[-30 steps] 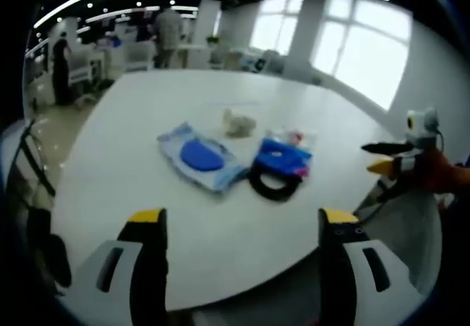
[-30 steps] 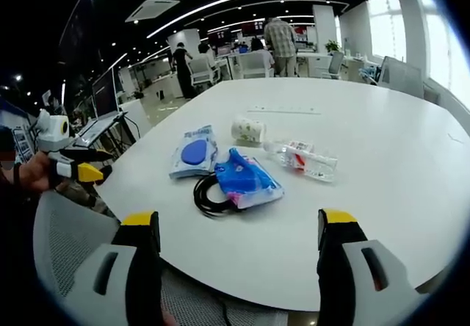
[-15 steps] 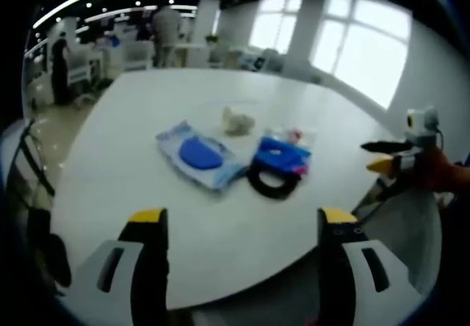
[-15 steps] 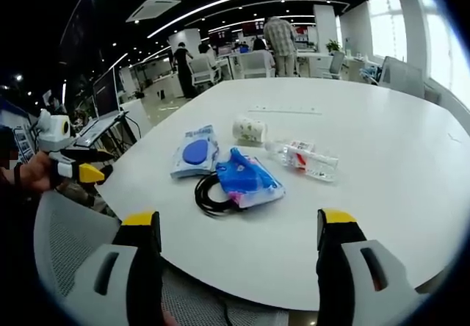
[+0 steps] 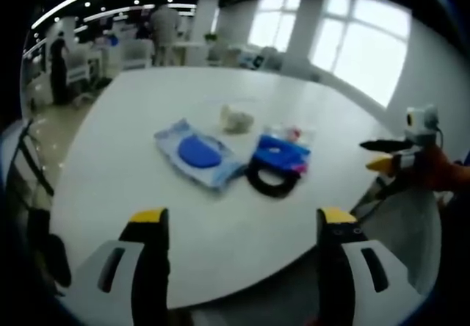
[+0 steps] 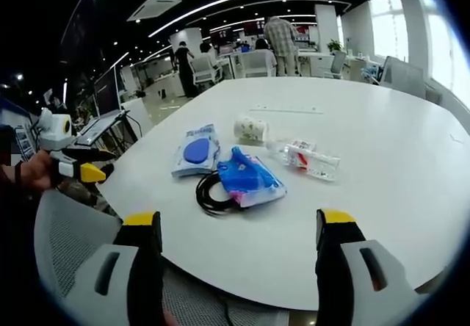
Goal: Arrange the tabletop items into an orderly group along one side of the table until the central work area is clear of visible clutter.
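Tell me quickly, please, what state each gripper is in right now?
Left gripper: open, holding nothing.
Right gripper: open, holding nothing.

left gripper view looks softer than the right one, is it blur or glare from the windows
Left gripper view: soft blur all over, so the wipes pack and black cable coil lack detail; the windows are blown out white, with some haze. Right gripper view: sharper, the bottle label is visible, with straight lines bowed by the fisheye.

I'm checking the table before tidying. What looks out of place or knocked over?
The clear bottle lies on its side mid-table, and the black cable sits half under the blue packet. Nothing looks spilled or broken.
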{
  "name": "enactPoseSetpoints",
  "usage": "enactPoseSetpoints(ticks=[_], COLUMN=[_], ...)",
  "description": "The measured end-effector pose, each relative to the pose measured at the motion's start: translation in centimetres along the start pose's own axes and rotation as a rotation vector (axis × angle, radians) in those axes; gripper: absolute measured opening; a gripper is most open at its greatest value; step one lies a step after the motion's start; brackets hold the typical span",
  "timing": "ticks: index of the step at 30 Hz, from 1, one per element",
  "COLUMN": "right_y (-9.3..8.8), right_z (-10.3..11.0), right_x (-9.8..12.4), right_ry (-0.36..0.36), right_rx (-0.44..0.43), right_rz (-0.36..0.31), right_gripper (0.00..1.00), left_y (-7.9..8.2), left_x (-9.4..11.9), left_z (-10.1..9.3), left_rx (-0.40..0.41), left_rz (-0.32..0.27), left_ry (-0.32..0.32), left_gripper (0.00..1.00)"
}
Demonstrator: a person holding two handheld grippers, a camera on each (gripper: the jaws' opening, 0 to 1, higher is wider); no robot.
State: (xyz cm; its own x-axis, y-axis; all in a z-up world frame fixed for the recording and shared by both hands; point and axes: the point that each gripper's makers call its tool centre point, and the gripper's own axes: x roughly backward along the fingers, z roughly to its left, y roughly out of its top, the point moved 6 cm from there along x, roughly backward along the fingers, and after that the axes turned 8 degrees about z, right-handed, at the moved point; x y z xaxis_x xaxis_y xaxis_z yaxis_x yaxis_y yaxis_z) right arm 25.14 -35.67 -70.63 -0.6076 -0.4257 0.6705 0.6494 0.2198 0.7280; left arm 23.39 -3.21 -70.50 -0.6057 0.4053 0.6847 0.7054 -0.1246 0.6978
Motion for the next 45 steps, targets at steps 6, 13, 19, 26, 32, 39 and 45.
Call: enactPoseSetpoints(ticks=[6,13,19,26,32,39,45], right_y=[-0.1,-0.1,0.1,0.1,0.2,0.2,0.3], right_z=[0.0,0.1,-0.3,-0.2,-0.5,-0.5,-0.6], right_x=[-0.1,-0.1,0.0,0.0,0.2,0.1,0.2], right_ry=[0.003,-0.004,-0.019,-0.020,-0.034,-0.034,-0.037], right_rx=[-0.001,0.019,0.005,0.012,0.002,0.009,0.000], right_rz=[0.006,0.015,0.002,0.005,-0.002,0.002,-0.008], right_gripper=[0.85,0.84,0.84,0.83,0.83,0.83,0.83], left_y=[-0.1,0.0,0.0,0.3,0.8,2.7,5.2], left_x=[-0.1,-0.3,-0.4,-0.4,-0.7,-2.2,-4.5], left_z=[-0.1,0.0,-0.1,0.2,-0.3,-0.7,-1.1], left_rx=[0.010,0.065,0.091,0.123,0.100,0.076,0.014], left_rz=[0.009,0.010,0.015,0.004,0.007,-0.005,-0.008], left_ry=[-0.016,-0.050,-0.072,-0.083,-0.091,-0.098,-0.105], left_gripper=[0.78,0.77,0.76,0.75,0.74,0.74,0.74])
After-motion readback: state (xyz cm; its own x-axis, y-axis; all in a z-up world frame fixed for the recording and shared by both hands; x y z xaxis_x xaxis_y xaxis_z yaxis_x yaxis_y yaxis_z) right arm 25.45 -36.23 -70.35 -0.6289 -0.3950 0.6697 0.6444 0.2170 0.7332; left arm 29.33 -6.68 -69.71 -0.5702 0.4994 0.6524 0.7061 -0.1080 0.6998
